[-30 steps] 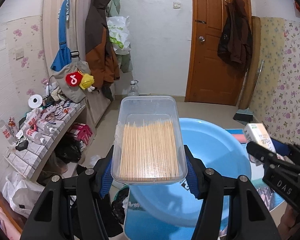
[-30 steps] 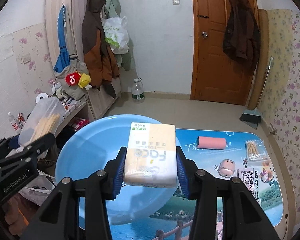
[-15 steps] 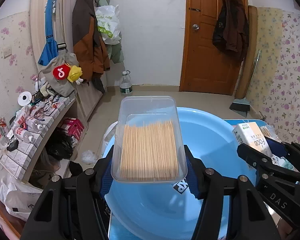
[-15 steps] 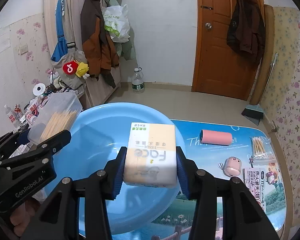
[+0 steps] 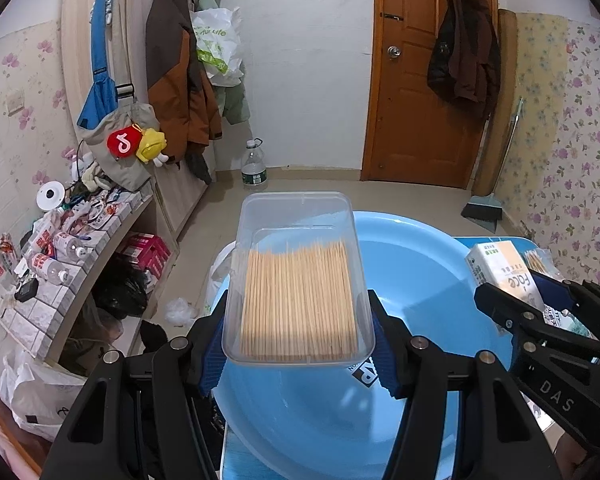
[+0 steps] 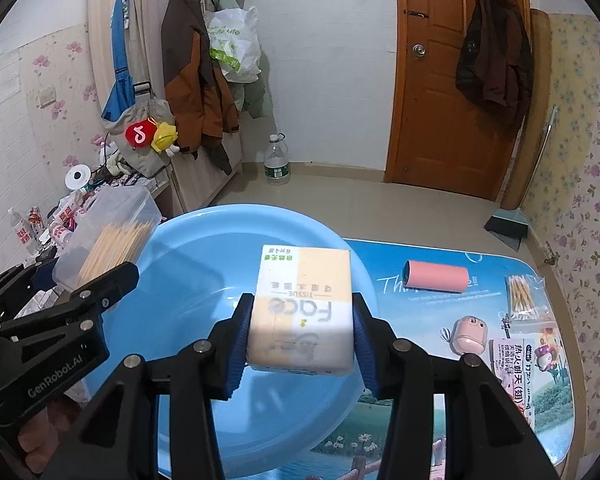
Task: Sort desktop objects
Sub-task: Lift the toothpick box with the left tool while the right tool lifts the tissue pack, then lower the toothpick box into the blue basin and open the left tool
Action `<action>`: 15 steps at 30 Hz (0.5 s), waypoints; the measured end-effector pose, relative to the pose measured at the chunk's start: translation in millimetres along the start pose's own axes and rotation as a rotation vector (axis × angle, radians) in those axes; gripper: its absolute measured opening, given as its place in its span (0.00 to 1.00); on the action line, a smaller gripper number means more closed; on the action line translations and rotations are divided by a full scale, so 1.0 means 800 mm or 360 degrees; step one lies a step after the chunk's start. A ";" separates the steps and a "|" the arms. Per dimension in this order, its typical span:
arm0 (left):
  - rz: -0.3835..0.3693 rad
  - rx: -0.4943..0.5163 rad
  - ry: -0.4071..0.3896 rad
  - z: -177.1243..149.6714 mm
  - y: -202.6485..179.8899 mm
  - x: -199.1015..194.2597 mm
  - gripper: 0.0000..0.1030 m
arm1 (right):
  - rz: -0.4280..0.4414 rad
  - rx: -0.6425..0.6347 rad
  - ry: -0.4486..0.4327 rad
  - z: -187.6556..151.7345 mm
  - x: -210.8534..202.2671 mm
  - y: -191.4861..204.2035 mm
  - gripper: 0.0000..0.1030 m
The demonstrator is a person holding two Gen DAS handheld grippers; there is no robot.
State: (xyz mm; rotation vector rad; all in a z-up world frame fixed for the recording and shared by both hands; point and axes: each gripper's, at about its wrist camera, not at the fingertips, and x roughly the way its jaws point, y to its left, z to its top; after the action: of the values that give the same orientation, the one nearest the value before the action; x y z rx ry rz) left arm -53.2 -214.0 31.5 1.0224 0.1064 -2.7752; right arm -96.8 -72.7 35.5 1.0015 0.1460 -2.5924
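My left gripper [image 5: 298, 344] is shut on a clear plastic box of wooden sticks [image 5: 298, 280], held over the left part of a big light-blue basin [image 5: 420, 280]. My right gripper [image 6: 300, 344] is shut on a white and peach tissue pack [image 6: 302, 308] marked "Face", held above the same basin [image 6: 204, 264]. In the right wrist view, the stick box [image 6: 108, 236] and the left gripper [image 6: 96, 292] show at the left. Seen from the left wrist, the tissue pack [image 5: 500, 272] sits at the right edge.
The basin rests on a table with a blue picture mat [image 6: 440, 380]. On the mat lie a pink roller [image 6: 436, 276], a bag of cotton swabs [image 6: 524, 296], a small pink gadget [image 6: 470, 334] and a printed packet [image 6: 516, 372]. A cluttered shelf [image 5: 60, 256] stands at the left.
Both grippers came forward and down over the basin with their loads, so the basin fills more of each view. The grips are unchanged, and little has moved in the last half second.
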 end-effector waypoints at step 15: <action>-0.0035 0.0022 0.0071 -0.013 -0.014 0.012 0.57 | -0.0014 0.0017 0.0005 -0.006 -0.006 -0.007 0.46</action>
State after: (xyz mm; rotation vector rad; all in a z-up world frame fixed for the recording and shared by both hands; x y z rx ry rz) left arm -56.2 -203.2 17.6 1.0936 0.1050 -2.7774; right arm -93.0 -64.9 35.1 1.0111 0.1374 -2.6023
